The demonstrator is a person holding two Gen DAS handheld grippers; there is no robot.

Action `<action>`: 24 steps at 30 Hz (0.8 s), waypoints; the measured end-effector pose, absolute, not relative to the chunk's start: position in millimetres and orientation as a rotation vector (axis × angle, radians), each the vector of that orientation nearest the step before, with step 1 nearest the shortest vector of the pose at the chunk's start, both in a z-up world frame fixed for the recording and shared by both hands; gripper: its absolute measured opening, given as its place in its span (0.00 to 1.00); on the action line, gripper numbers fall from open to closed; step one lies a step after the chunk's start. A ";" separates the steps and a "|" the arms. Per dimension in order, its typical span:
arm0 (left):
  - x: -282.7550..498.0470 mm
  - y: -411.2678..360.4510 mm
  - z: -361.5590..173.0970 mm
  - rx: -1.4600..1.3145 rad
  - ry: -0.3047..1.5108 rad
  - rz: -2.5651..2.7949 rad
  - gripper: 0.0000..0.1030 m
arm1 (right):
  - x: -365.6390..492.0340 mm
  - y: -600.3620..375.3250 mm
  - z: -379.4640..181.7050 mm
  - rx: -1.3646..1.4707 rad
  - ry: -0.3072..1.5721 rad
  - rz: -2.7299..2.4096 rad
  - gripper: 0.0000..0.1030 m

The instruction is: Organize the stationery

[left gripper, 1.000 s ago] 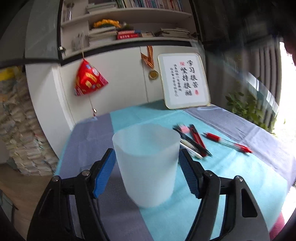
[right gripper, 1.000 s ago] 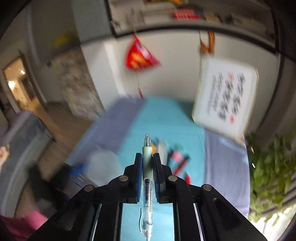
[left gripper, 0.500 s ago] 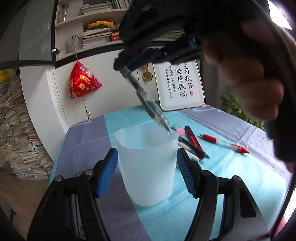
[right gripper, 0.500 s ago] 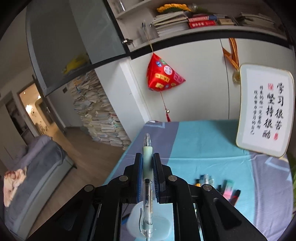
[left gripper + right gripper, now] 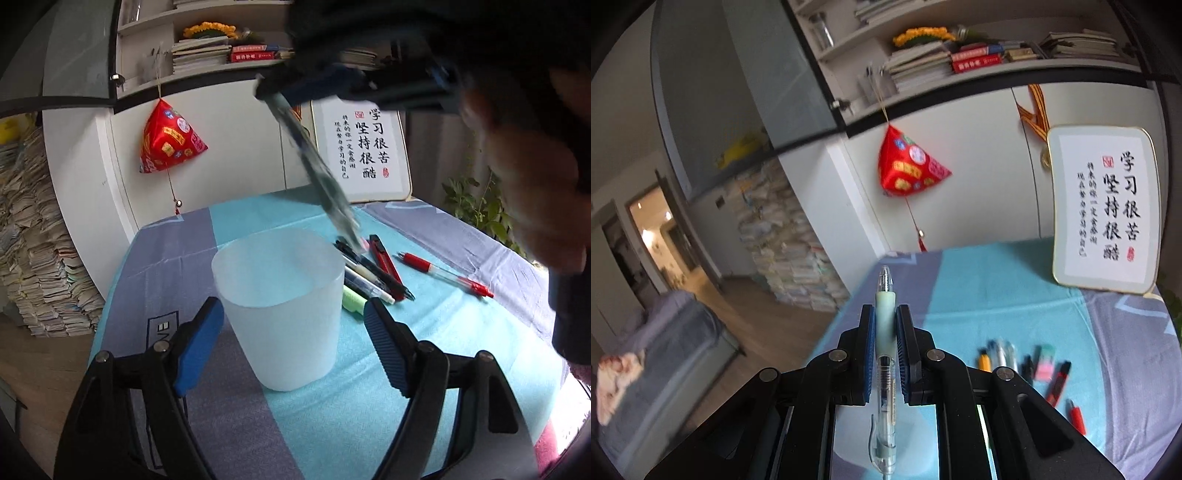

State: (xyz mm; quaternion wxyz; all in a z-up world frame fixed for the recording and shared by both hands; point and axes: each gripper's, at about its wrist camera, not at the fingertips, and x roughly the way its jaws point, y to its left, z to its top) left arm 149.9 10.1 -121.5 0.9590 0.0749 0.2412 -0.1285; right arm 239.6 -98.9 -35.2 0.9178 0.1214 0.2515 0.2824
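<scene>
Frosted matt plastic cup [image 5: 282, 306]; clear glossy plastic pen [image 5: 885, 373]; woven tablecloth [image 5: 369, 413].
</scene>
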 end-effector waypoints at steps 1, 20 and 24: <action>151.2 8.5 -121.6 0.155 0.487 -0.248 0.75 | 241.1 -96.6 -31.0 0.251 0.499 0.586 0.12; 166.8 13.9 -123.9 0.118 0.515 -0.236 0.66 | 213.6 -103.8 -69.1 0.141 0.665 0.618 0.12; 166.5 11.3 -124.6 0.127 0.514 -0.239 0.66 | 212.5 -111.3 -76.9 0.113 0.771 0.623 0.14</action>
